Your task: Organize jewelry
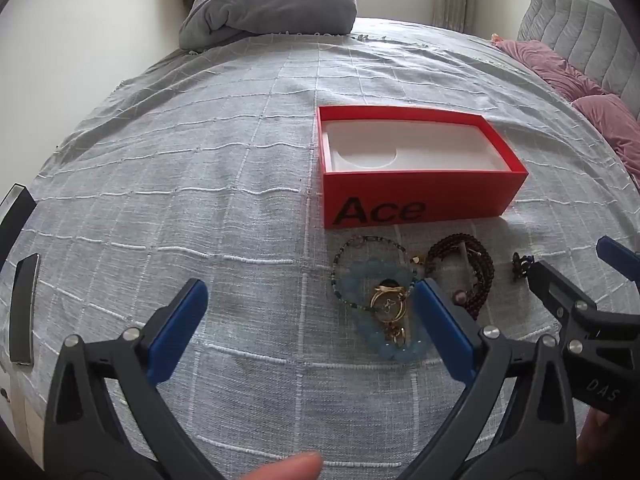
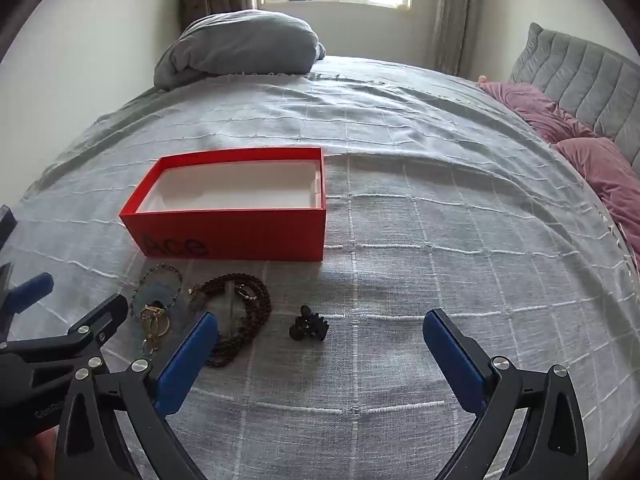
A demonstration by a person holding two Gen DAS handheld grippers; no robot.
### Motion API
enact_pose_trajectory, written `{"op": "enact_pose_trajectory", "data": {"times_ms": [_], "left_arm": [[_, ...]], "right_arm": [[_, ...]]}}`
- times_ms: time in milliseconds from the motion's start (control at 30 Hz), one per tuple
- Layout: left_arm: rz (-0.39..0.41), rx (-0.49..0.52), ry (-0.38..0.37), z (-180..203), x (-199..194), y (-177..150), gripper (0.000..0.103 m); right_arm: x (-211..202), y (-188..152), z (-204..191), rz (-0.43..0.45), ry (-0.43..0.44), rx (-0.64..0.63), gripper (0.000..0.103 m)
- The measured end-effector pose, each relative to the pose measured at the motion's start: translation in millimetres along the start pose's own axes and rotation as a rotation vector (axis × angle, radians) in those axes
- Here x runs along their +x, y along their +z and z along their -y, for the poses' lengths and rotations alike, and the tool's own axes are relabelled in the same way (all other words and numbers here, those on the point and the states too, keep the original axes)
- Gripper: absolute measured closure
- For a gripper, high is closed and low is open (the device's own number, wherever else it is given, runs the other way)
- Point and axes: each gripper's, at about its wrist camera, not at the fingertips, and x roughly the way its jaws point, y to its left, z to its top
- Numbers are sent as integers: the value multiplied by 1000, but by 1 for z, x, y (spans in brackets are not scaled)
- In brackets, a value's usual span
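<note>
An open red box [image 1: 416, 200] marked "Ace", with an empty white liner, stands on the grey bedspread; it also shows in the right wrist view [image 2: 240, 234]. In front of it lie a thin beaded bracelet [image 1: 340, 256], a pale blue bead bracelet [image 1: 376, 272], gold rings [image 1: 390, 304], a dark brown bead necklace [image 1: 478, 276] [image 2: 244, 312] and a small black ornament [image 1: 520, 266] [image 2: 308, 324]. My left gripper [image 1: 312, 292] is open, its right finger beside the rings. My right gripper [image 2: 320, 324] is open around the black ornament, above the bed.
A folded grey duvet [image 1: 272, 4] lies at the far end of the bed. Pink pillows [image 2: 580, 144] and a grey padded headboard [image 2: 580, 80] are on the right. Dark flat objects [image 1: 24, 308] lie at the bed's left edge.
</note>
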Motion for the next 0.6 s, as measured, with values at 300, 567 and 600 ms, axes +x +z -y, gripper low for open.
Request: {"op": "enact_pose_trajectory", "data": {"times_ms": [300, 567, 600], "left_arm": [[-2, 4, 0, 1, 0, -1, 1], [-3, 3, 0, 1, -1, -1, 1], [-3, 4, 0, 1, -1, -1, 1]], "right_arm": [[-2, -1, 3, -9, 5, 4, 0], [-3, -3, 6, -3, 6, 2, 0], [-3, -3, 7, -3, 6, 2, 0]]}}
